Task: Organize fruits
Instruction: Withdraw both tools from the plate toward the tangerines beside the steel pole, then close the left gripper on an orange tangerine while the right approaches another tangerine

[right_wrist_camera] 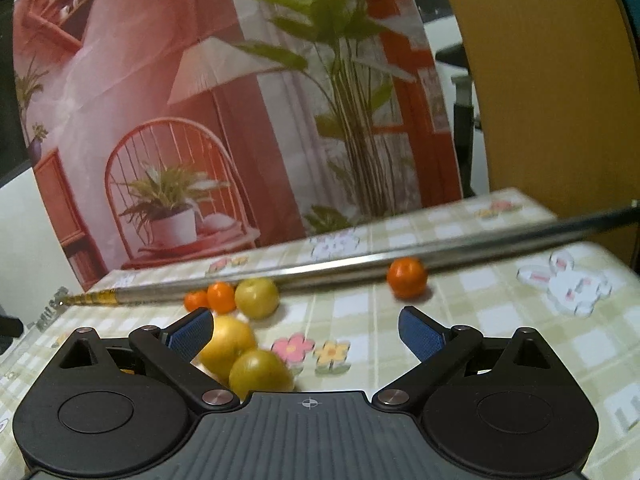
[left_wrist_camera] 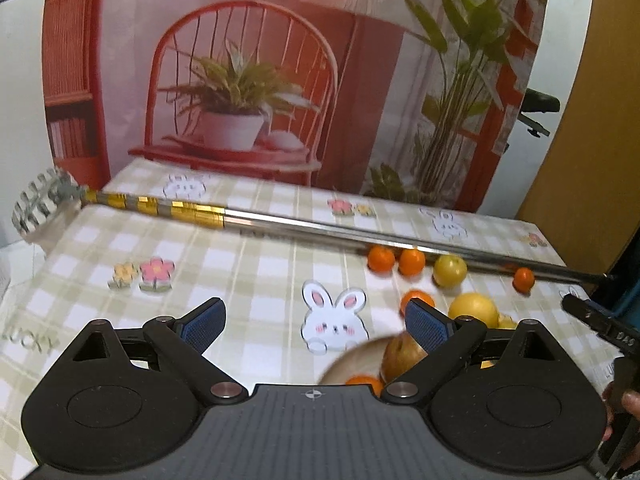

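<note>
Left gripper: jaws spread wide, nothing between them, hanging over the checked counter.
Just under the left gripper's right finger: wooden bowl, mostly hidden by the body, with an apple and an orange inside.
Printed on the cloth past the left jaws: white rabbit, pink and yellow flowers further left.
Right gripper: jaws wide apart too, empty, low over the counter.
Closest to the right gripper: green-yellow fruit half behind the body, touching a bigger yellow fruit just behind the left finger.
Loose fruit, middle distance: another green-yellow fruit with two small oranges tight beside it on its left; all blurred.
Off alone: one small orange, well apart to the right, sitting just in front of the pole.
Across the counter behind the fruit: long metal pole, gold bands near its far left end, lying slantwise.
Same fruit from the left view: cluster at right, beyond the bowl, none of it in either gripper.
Far right edge, left view: part of a hand on a black handle.
Far back: printed backdrop with red chair, potted plant, lamp.
</note>
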A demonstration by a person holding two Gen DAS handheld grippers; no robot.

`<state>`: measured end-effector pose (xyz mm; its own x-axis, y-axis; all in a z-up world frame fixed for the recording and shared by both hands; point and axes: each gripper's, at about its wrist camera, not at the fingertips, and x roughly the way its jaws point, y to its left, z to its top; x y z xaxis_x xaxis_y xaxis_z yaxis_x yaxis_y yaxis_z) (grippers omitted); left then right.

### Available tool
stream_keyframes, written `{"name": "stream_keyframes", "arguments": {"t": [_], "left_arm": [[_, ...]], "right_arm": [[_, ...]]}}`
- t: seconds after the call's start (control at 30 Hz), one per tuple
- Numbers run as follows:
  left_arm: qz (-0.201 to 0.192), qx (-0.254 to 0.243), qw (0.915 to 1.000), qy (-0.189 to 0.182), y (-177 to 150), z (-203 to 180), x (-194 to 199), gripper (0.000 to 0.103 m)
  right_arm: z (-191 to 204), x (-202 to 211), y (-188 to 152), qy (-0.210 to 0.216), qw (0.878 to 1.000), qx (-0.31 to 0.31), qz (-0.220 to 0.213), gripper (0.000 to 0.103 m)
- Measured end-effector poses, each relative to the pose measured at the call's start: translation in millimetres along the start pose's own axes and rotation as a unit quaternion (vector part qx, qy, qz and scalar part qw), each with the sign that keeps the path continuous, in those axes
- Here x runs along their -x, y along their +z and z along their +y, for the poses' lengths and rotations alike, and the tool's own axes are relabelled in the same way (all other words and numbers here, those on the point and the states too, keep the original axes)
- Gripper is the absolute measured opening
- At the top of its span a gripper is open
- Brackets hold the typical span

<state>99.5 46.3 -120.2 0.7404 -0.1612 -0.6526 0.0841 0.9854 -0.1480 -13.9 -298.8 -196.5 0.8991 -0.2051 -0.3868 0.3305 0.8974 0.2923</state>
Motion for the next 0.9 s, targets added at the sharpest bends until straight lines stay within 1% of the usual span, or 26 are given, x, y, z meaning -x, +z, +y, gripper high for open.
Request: {"name": "stream_keyframes", "arguments": {"t": [0.17,0.27,0.37,0.47,0.57,0.67,0.77,0.9], "left_arm": [[-0.005,-0.011,0.9997,0.02,20.6,-5.9,-5.6,0.098],[-0.007,-0.011,0.9997,0.019,30.1,-7.9,-10.9,0.098],[-0.005,-0.015,0.9997,0.019,34.7,-12.0,-19.4,0.098],[-0.005,-0.031,0.9992,0.025,35.0,-19.1,-29.5,0.098],[0.009,-0.04,0.9991,0.009,35.6,-25.8,-45.0,0.098],[0.013,-0.051,0.9985,-0.014,33.3,-34.0,-60.5,0.098],[0.016,-0.065,0.9974,-0.024,30.7,-42.3,-76.5,0.098],[0.051,-0.1,0.9929,-0.041,31.0,-53.4,-100.1,0.098]], "right_arm": [[-5.8,1.0,25.1,-0.009,1.0,0.008,-0.017,0.098],[-6.1,-2.4,38.8,-0.02,0.999,0.023,-0.021,0.098],[-4.7,-11.3,48.3,-0.021,0.999,0.033,-0.011,0.102],[-3.1,-20.6,51.8,-0.024,0.999,0.04,0.002,0.103],[-0.8,-32.0,52.1,-0.03,0.998,0.051,0.019,0.103],[-0.1,-41.0,50.1,-0.038,0.997,0.06,0.032,0.103],[-4.3,-49.6,48.6,-0.037,0.997,0.051,0.045,0.103],[-10.7,-55.5,48.0,-0.038,0.997,0.042,0.051,0.103]]}}
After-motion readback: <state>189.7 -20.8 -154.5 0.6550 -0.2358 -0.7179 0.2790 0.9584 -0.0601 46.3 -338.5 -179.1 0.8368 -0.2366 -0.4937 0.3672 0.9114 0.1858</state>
